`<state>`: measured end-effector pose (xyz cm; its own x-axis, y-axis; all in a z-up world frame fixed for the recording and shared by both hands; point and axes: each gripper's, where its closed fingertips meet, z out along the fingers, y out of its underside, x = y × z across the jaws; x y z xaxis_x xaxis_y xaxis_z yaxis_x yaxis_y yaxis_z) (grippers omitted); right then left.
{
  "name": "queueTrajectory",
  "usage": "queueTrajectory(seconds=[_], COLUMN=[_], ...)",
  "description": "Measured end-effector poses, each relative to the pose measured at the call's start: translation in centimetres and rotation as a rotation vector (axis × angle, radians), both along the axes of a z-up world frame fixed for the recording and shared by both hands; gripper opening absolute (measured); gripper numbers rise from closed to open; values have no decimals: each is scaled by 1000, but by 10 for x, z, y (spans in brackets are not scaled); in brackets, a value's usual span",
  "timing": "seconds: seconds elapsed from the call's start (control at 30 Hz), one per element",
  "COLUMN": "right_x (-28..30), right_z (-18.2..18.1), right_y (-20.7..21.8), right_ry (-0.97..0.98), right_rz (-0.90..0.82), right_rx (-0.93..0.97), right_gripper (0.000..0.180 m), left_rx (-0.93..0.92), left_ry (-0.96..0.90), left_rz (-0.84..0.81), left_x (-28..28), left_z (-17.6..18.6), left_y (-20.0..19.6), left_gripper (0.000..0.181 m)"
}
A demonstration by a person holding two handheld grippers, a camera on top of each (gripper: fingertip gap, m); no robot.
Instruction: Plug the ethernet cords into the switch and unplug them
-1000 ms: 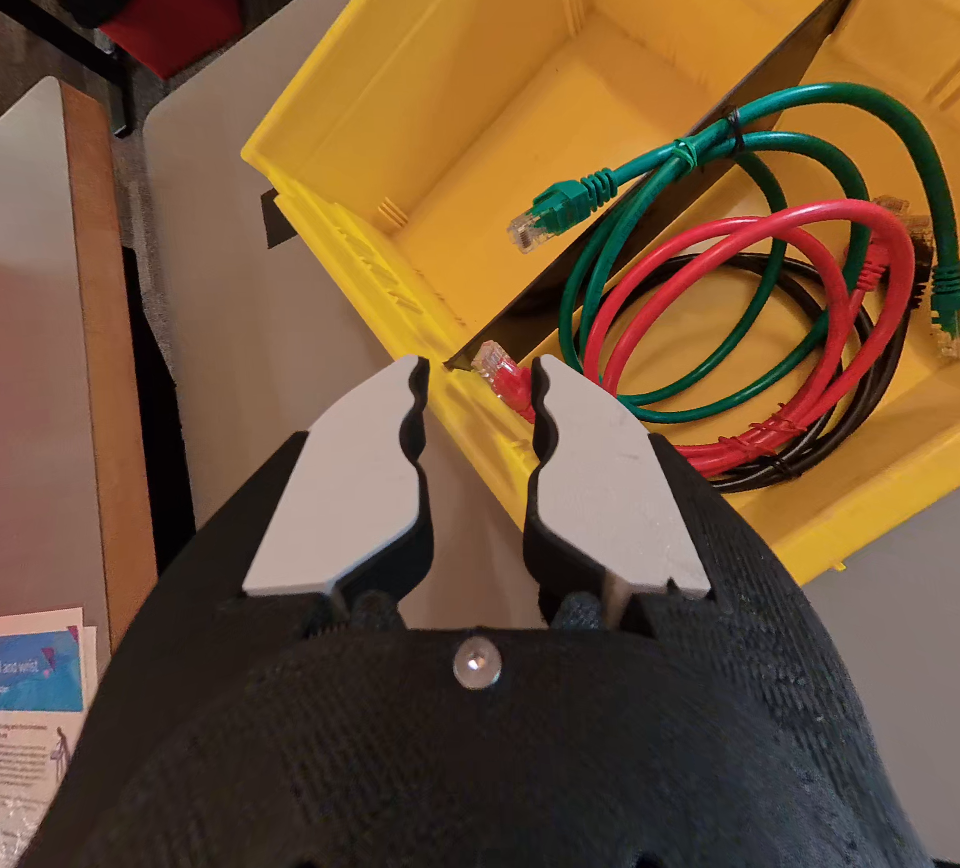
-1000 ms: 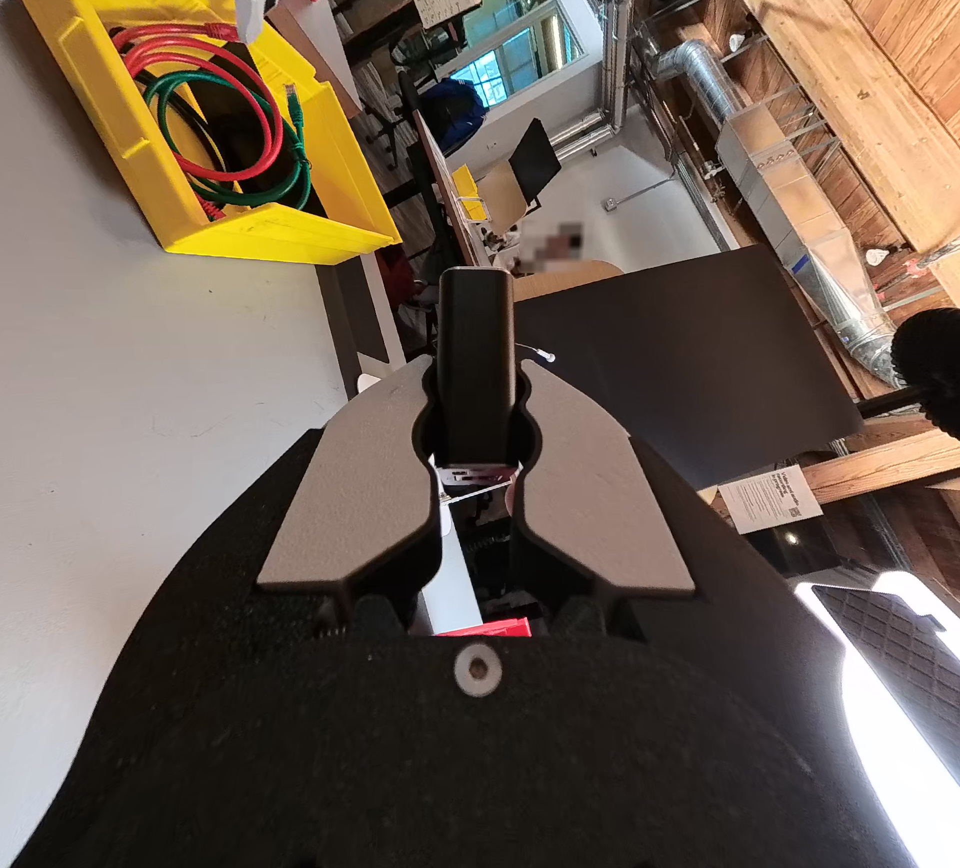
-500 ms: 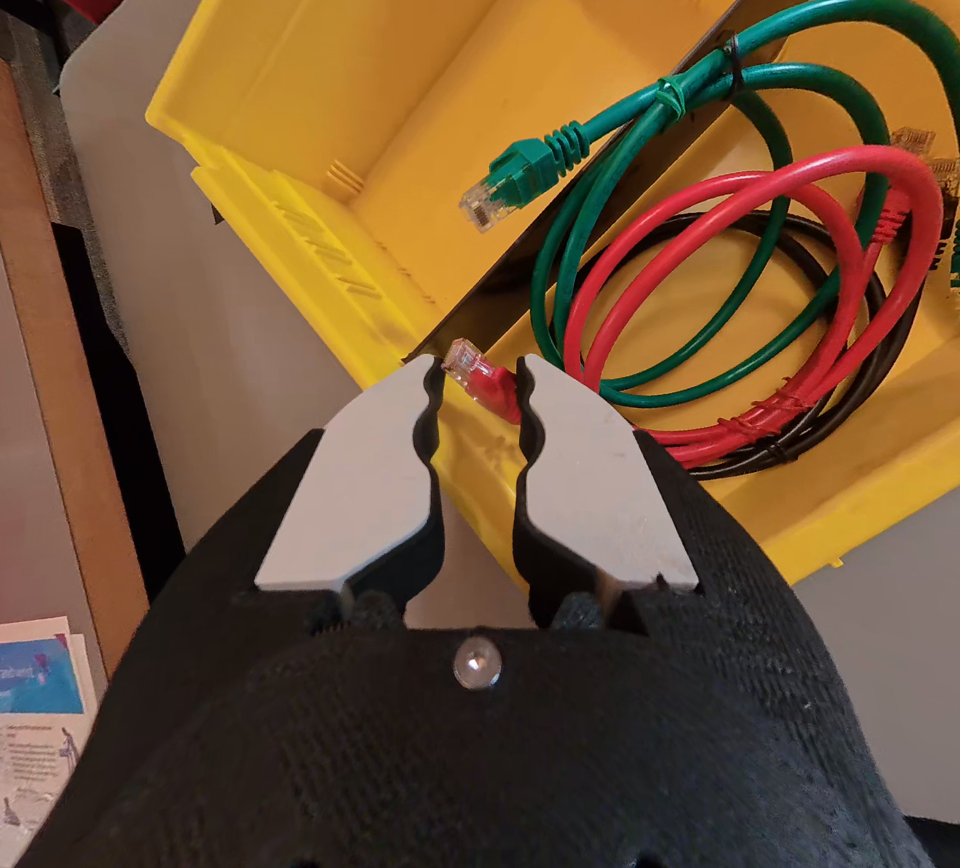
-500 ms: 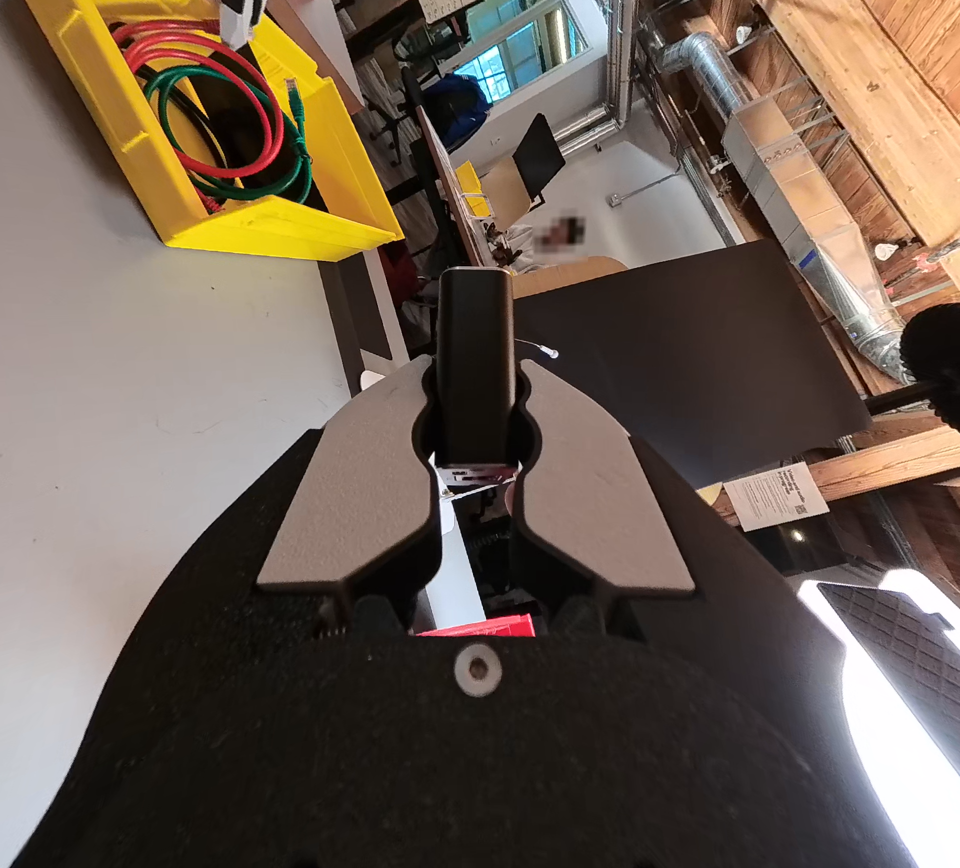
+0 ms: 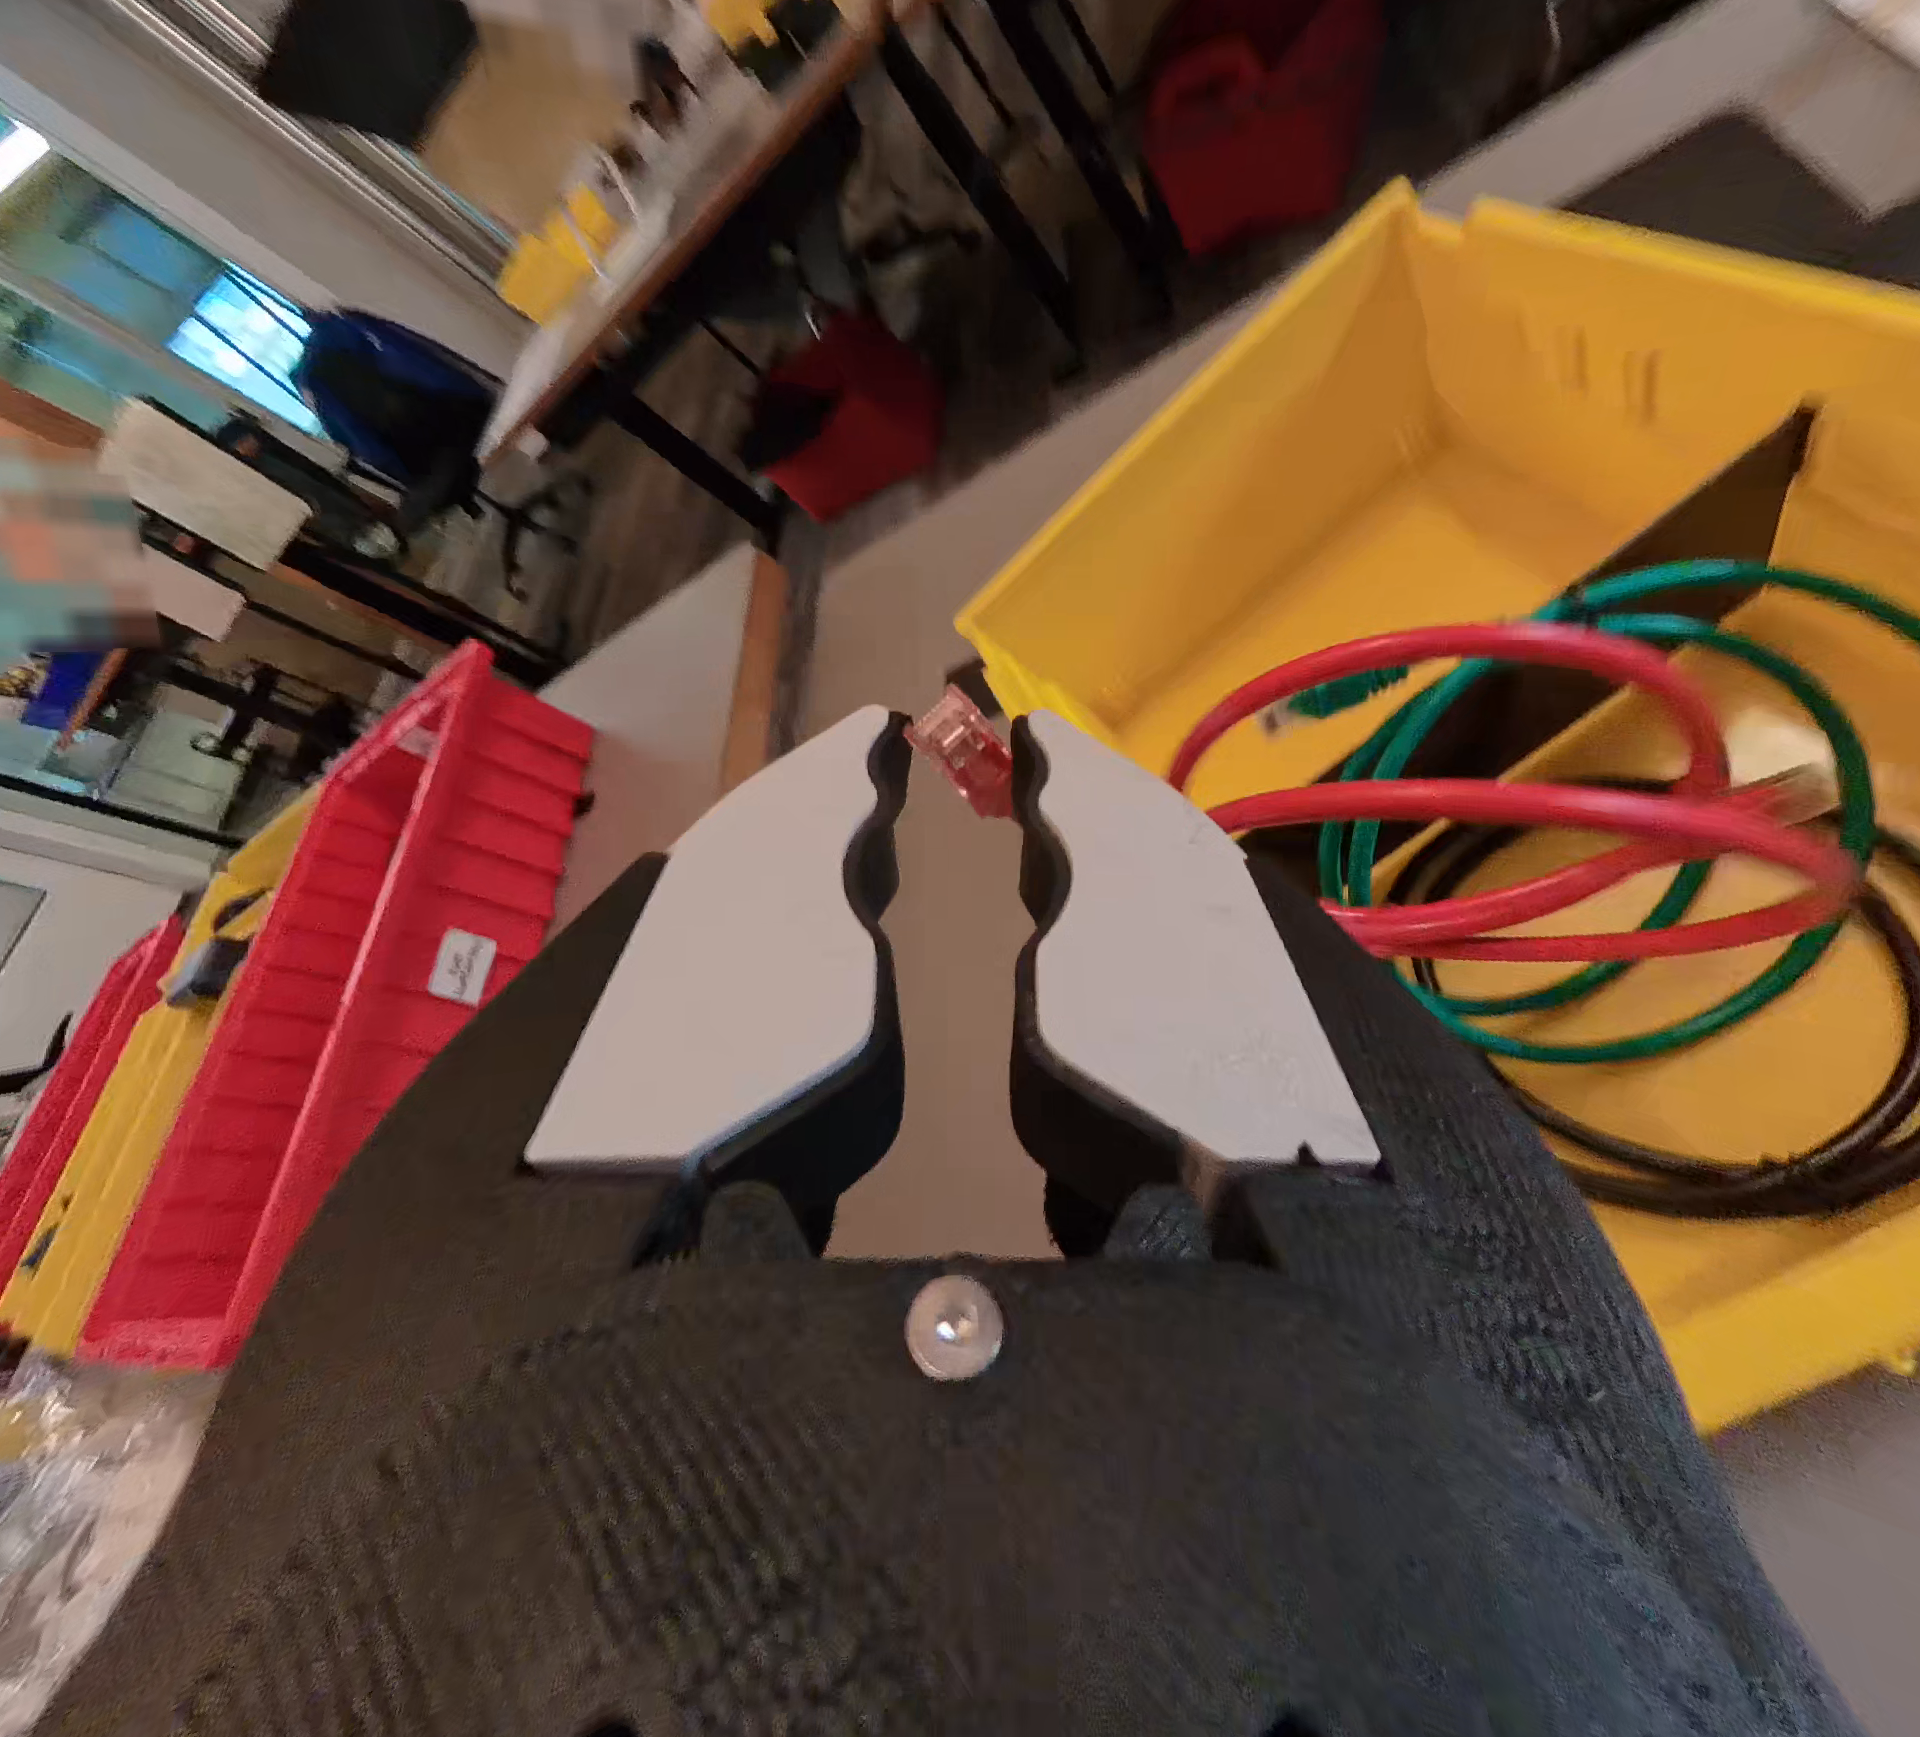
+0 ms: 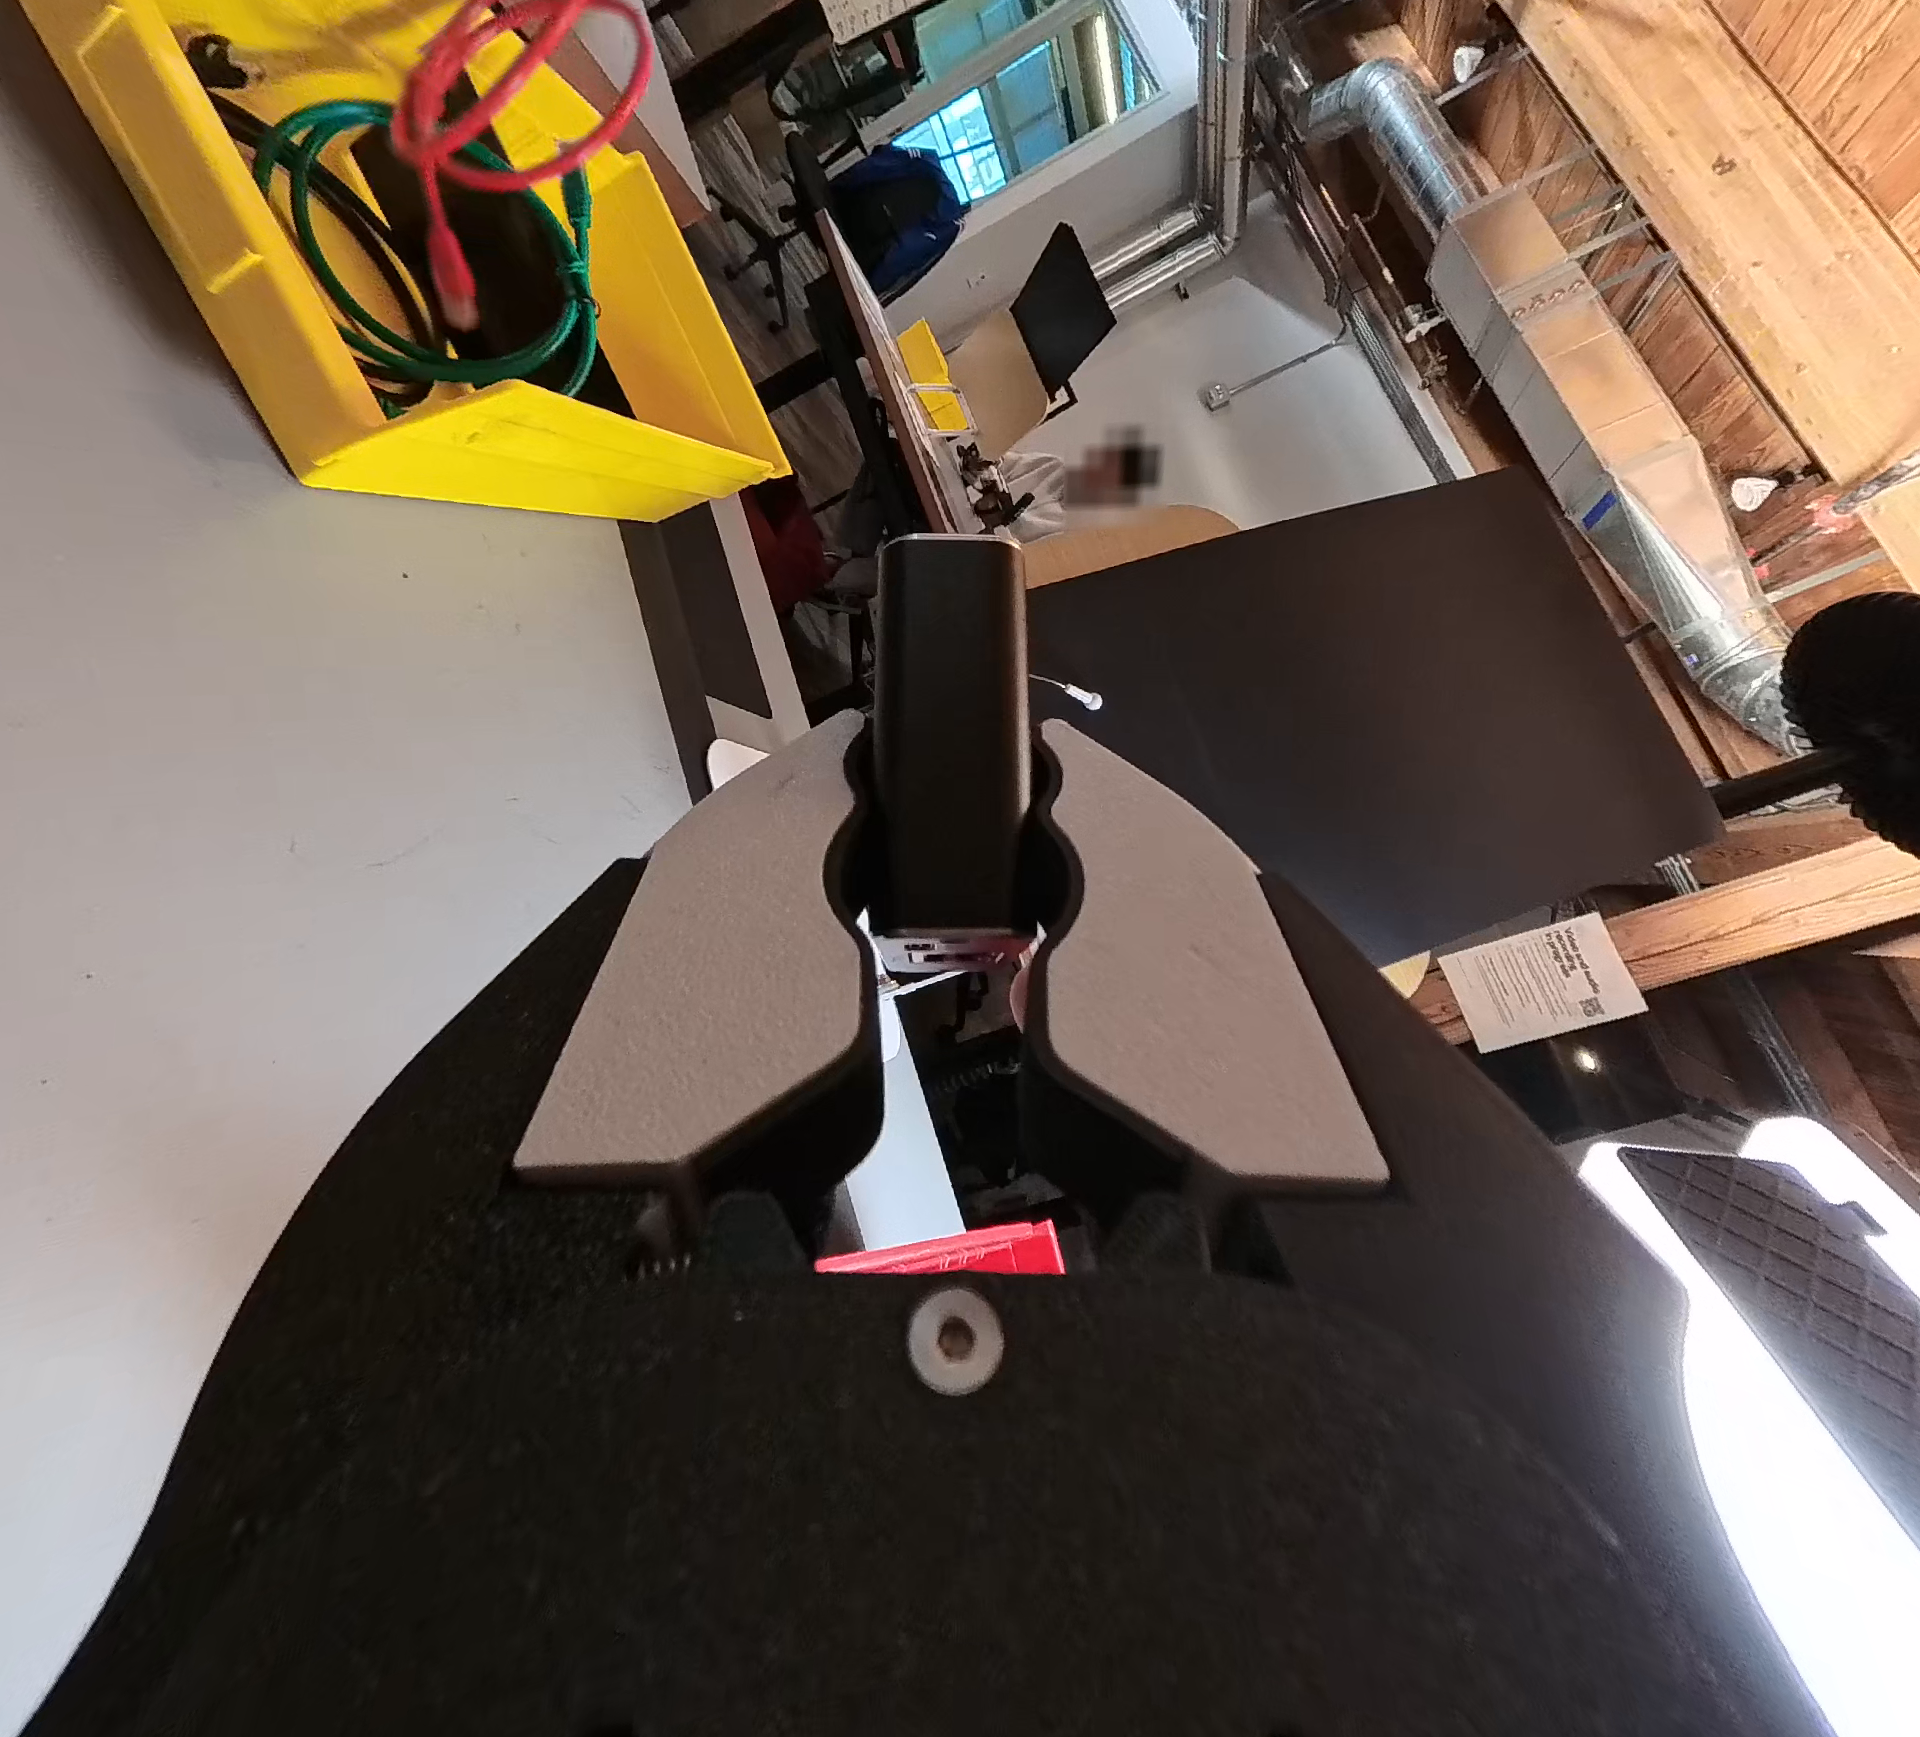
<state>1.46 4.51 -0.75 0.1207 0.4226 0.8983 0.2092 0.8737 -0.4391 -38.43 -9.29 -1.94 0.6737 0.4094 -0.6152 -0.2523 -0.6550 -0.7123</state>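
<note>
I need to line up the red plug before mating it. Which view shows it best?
The left wrist view: the red plug sits close up between the left tool's fingertips, its clear tip pointing away. The right wrist view shows only the red cord's loops and its other plug hanging over the yellow bin; the held plug is out of frame.

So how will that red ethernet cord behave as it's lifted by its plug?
Probably floppy: in the right wrist view the red cord hangs in loose loops with its free plug dangling. The coil looks tied, so it may swing as one bundle. Left gripper pinches only the plug; it might twist.
</note>
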Motion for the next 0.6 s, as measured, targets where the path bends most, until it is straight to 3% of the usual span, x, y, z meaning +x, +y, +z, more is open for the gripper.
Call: queueTrajectory(seconds=[0.03, 0.27, 0.43, 0.6], right_x=[0, 4, 8, 15], right_z=[0, 5, 11, 20], right_y=[0, 5, 9, 15], right_ry=[0, 15, 33, 56], right_rz=[-1, -13, -23, -34], right_rx=[1, -3, -8, -19], right_gripper=[26, 26, 26, 26], left_rx=[58, 325, 450, 410], left_ry=[19, 2, -124, -252], left_rz=[-21, -269, -641, -1023], left_x=[6, 62, 134, 211], left_z=[13, 74, 100, 106], left_y=[1, 4, 12, 2], left_gripper=[16, 14, 13, 13])
